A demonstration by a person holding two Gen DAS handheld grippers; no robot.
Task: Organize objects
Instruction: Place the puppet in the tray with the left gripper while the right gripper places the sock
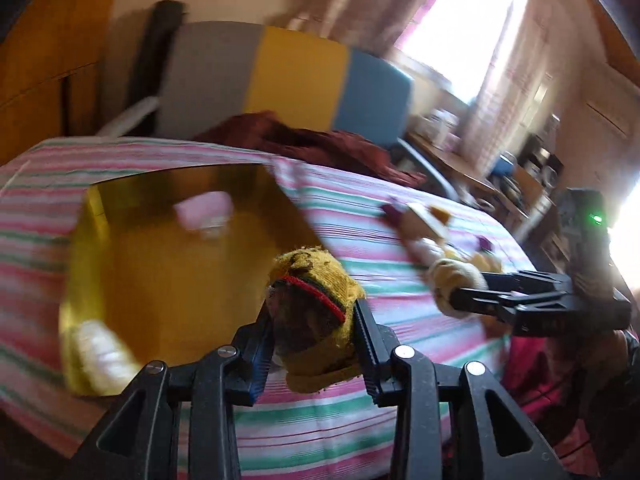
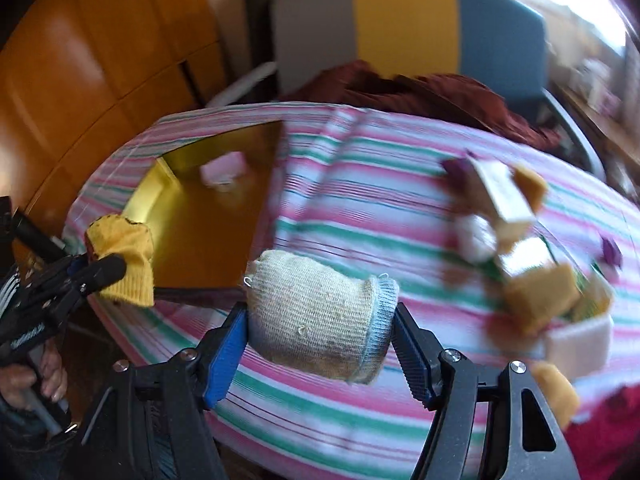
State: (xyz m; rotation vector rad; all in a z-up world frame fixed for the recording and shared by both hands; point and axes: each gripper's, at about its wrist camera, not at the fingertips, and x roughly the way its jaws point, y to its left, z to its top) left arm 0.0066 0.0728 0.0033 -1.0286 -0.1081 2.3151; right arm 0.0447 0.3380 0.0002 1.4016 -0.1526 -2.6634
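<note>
Up close in the left wrist view, my left hand-held gripper (image 1: 314,332) pinches a yellow sock (image 1: 320,292) above the bed (image 1: 320,420), beside the gold tray (image 1: 180,272). Right wrist view: my right hand-held gripper (image 2: 320,334) clasps a cream sock (image 2: 316,316) off the tray's near corner.

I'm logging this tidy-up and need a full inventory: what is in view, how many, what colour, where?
yellow sock: one, yellow with a red stripe, in the left gripper.
cream sock: one, cream, in the right gripper.
gold box: one, open, on the bed's left.
pink item: one, blurred, inside the box.
small items: several, tan, white, purple, on the bed's right.
striped sheet: one, pink, green, white.
maroon cloth: one, far side.
left gripper: black.
right gripper: black.
</note>
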